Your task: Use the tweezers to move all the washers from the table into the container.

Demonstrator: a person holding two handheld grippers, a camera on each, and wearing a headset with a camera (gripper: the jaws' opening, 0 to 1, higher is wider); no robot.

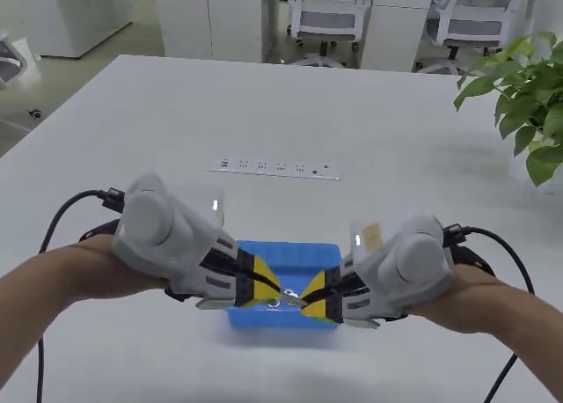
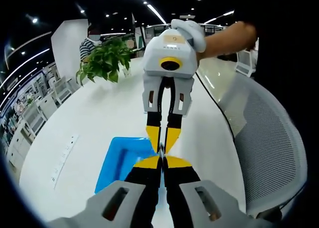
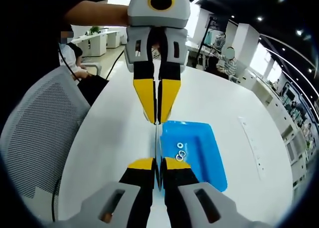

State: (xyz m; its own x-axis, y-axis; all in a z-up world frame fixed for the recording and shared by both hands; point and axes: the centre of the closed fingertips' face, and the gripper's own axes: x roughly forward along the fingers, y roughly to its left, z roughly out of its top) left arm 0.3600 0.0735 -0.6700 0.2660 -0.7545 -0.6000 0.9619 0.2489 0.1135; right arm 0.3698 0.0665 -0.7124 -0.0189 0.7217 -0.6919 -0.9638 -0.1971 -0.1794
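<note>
I am squeezing the thin tweezers [image 3: 158,141] with left gripper [image 2: 162,159] and right gripper [image 3: 159,161], both pinched shut on them | looking stiff, slippy, best held mid-leg | tiny light washers [image 3: 181,152] are lying beyond, inside the blue container [image 3: 207,148].

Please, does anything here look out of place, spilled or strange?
Nothing is spilled or damaged: the washers lie inside the blue container. One thing is unusual: the left gripper and the right gripper meet tip to tip above it, fingers closed, both apparently pinching the same thin tweezers.
</note>
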